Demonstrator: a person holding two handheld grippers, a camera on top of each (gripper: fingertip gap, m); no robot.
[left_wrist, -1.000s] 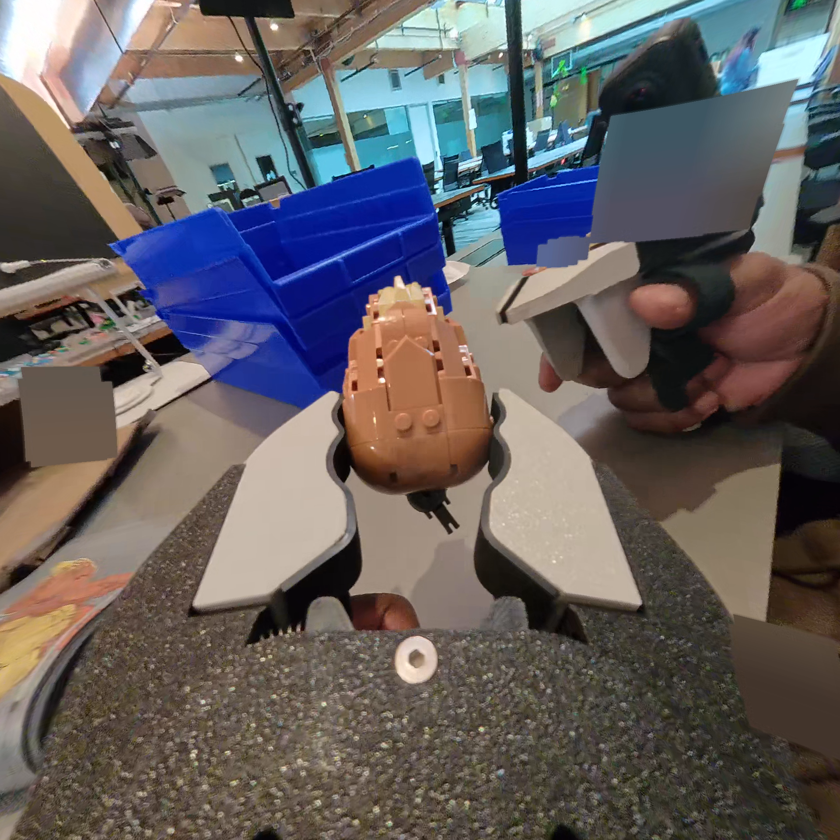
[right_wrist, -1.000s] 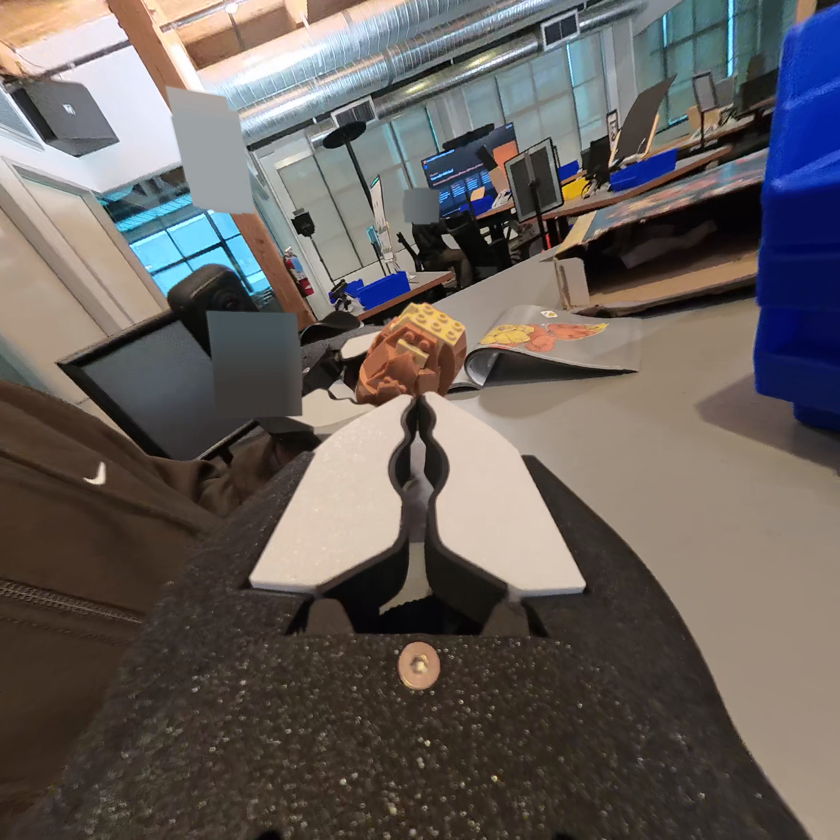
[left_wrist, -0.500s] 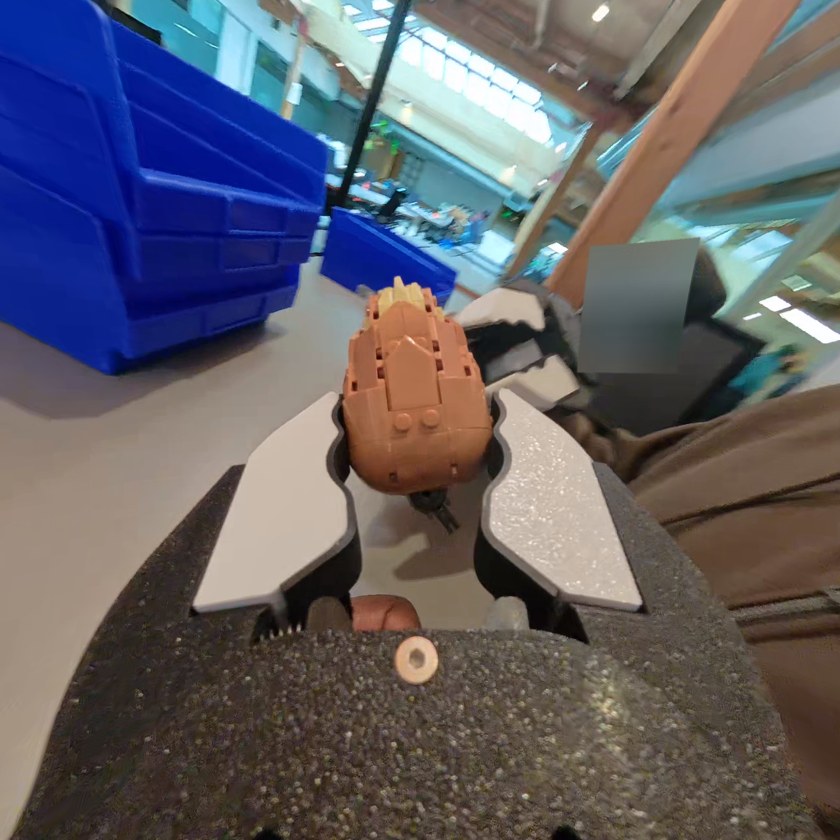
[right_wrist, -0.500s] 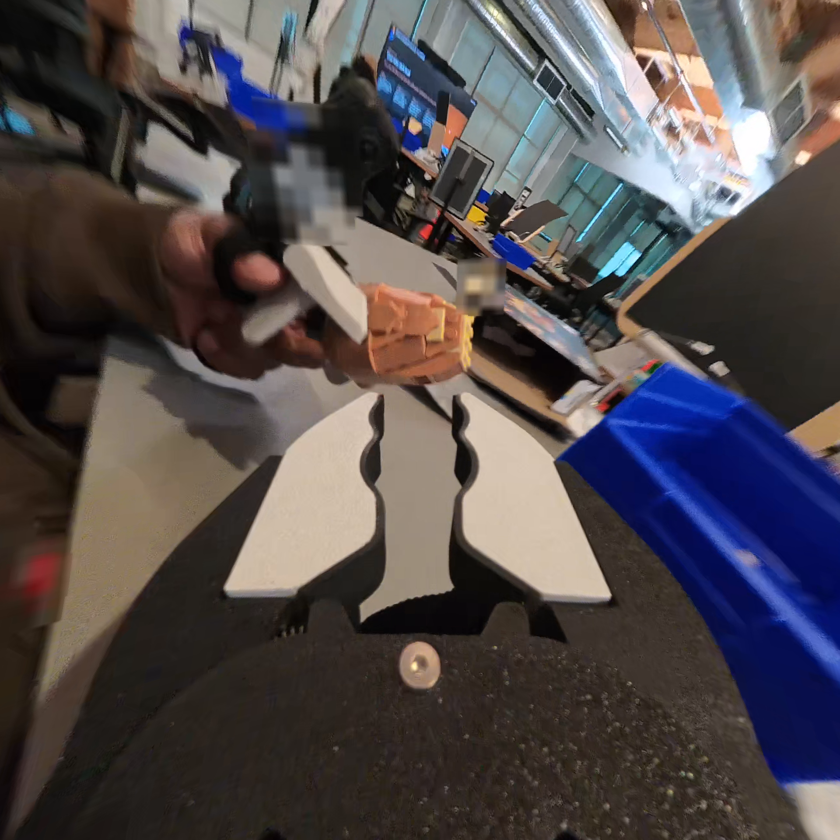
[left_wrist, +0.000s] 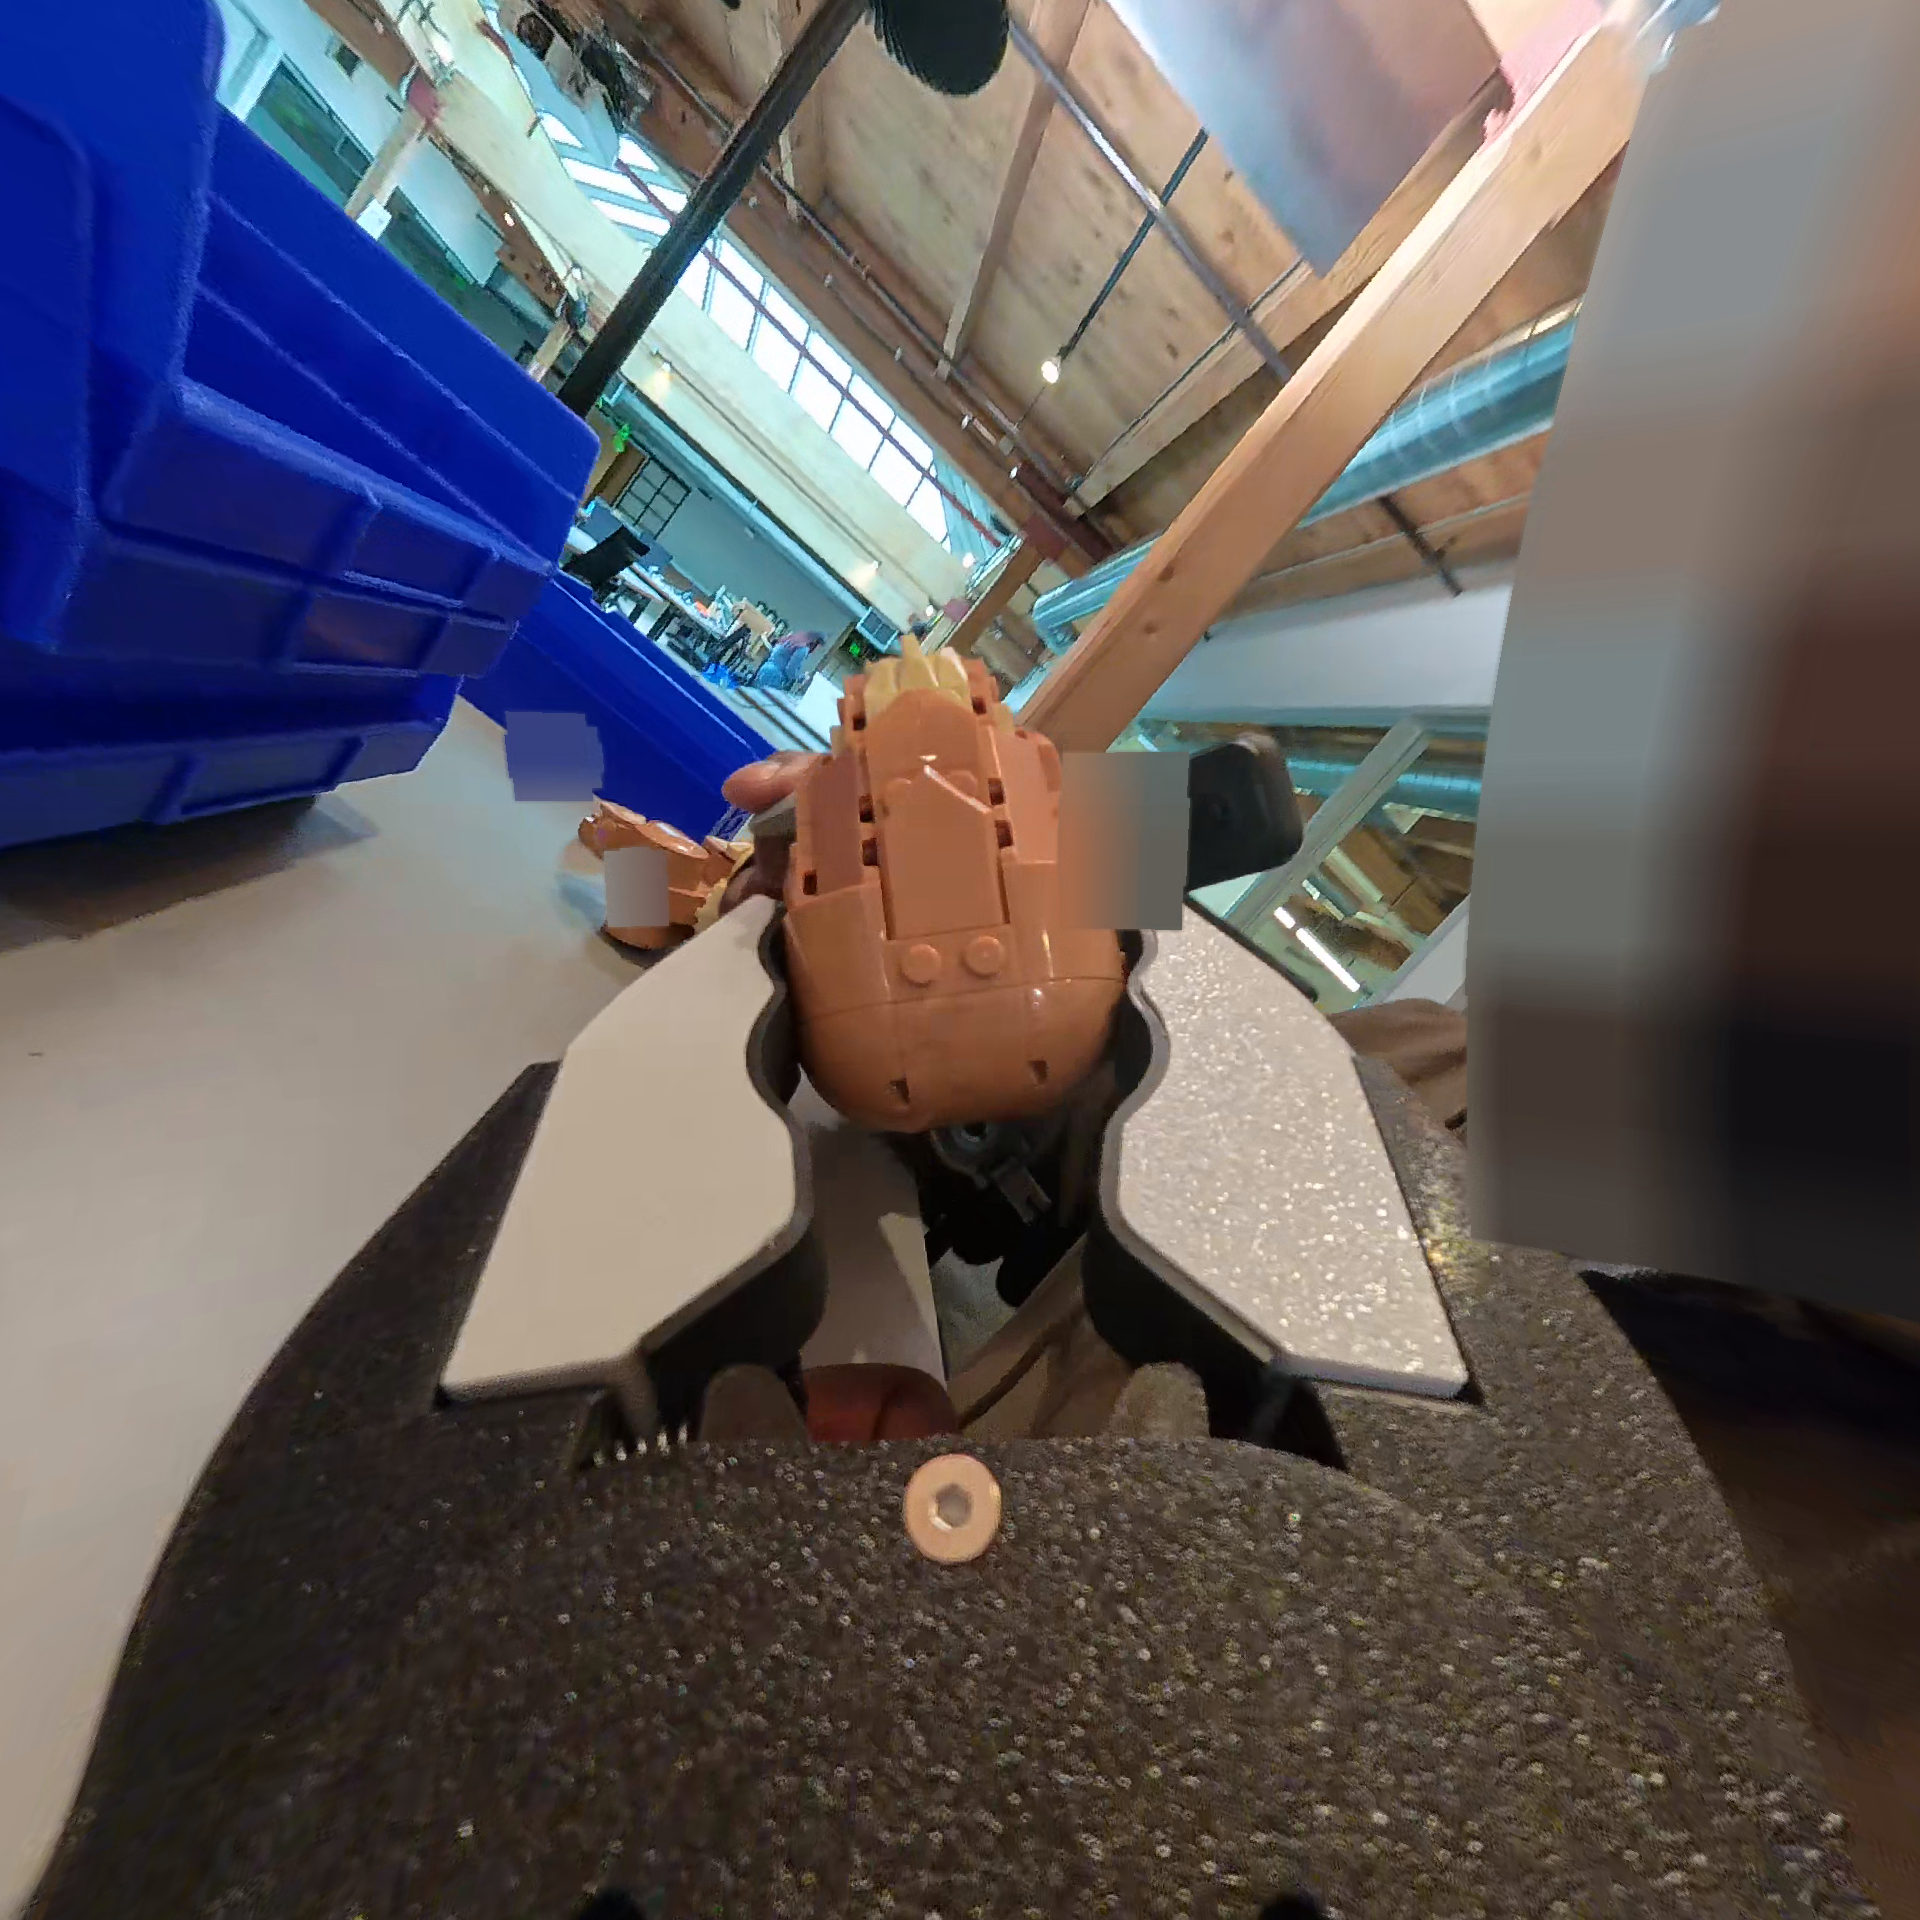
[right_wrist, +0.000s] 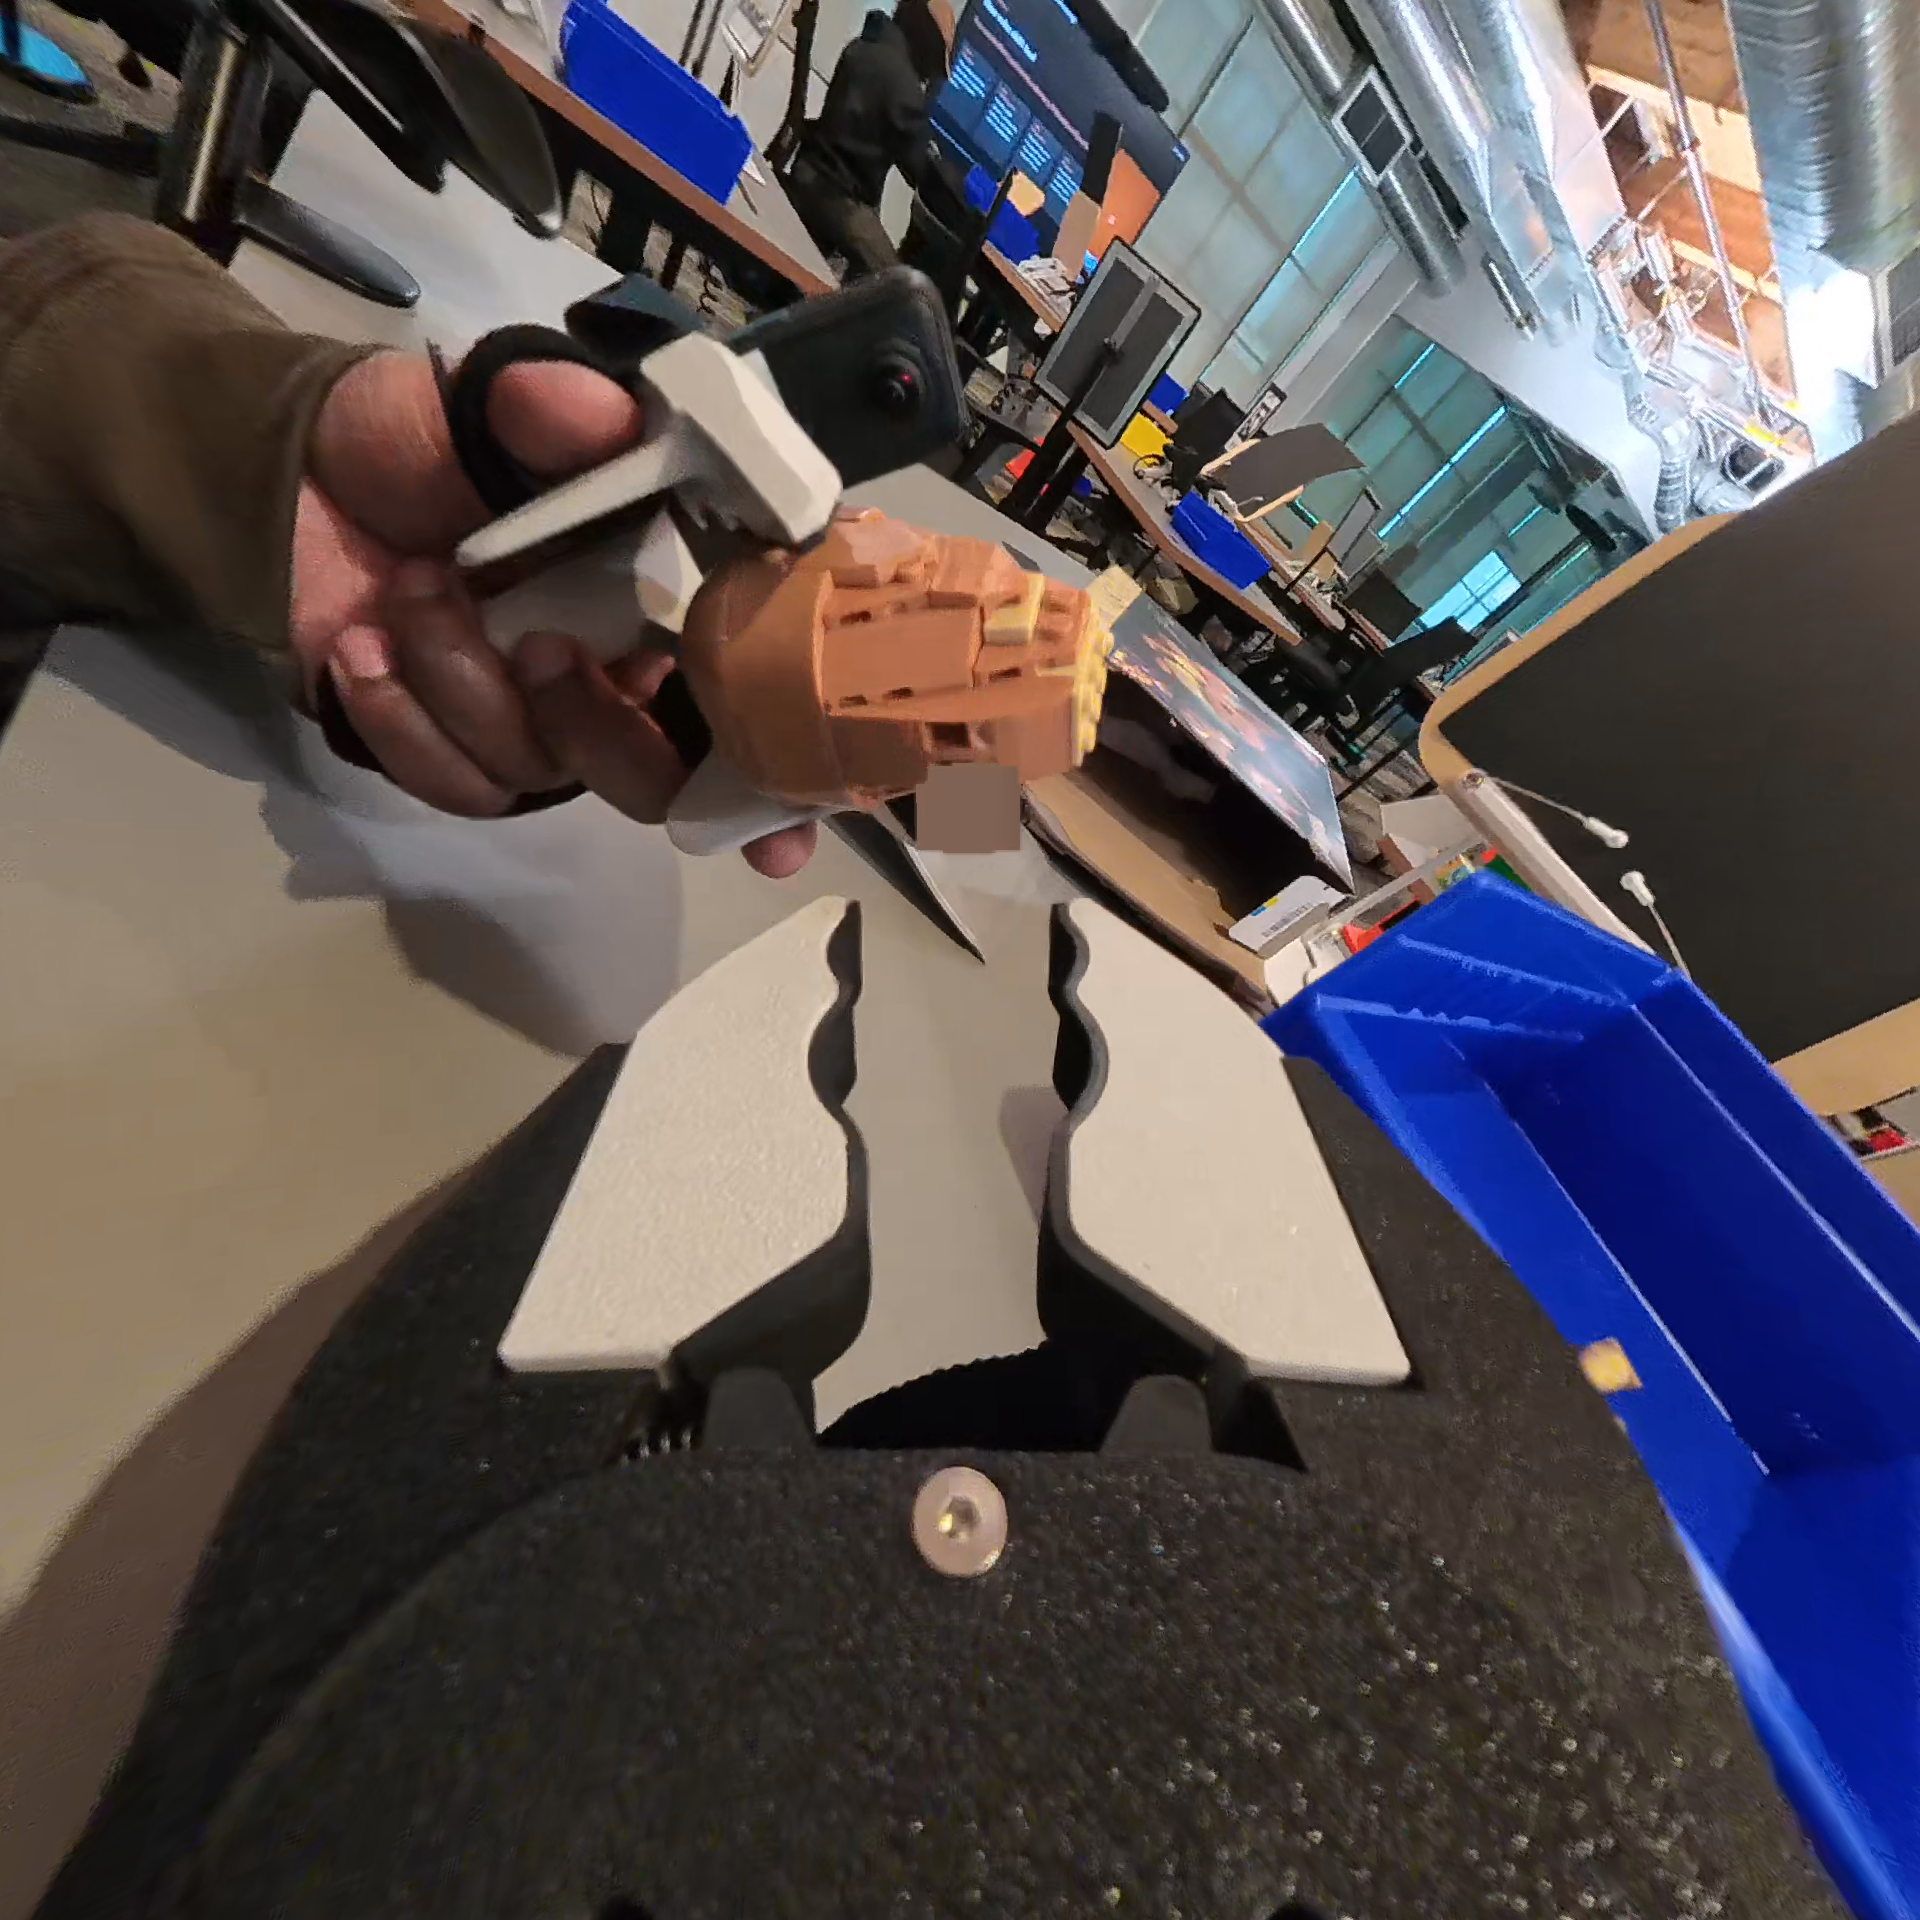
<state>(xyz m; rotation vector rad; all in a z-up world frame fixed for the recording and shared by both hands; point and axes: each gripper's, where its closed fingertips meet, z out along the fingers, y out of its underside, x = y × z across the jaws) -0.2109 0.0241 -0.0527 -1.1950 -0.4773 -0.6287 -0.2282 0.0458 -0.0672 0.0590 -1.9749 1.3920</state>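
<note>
Noted in left tool (left_wrist: 951, 935): egg-shaped tan brick model (left_wrist: 925, 831), pinched by its rounded lower end, pale spiky top pointing away from the camera. Spread only as wide as the model, a pad pressed against each flank. Carried clear of the grey tabletop (left_wrist: 208, 1091), not resting on it. Under the model, a dark stub (left_wrist: 997, 1164) hanging free, nothing fitted on it.

Seen from right wrist view: model tipped on its side, gripped by the hand (right_wrist: 416, 623) working the left tool.

Right tool (right_wrist: 956, 914): spread partway, nothing between the pads, touching nothing. Aimed at the model from just beneath and near, but apart from it.

Lying loose on the tabletop beyond the model: a second tan brick piece (left_wrist: 665, 862), partly mosaicked, shape unclear. Stacked blue bins (left_wrist: 208, 468) to the left. Another blue bin (right_wrist: 1558, 1143) close by the right tool's flank; touching or not, cannot tell.
</note>
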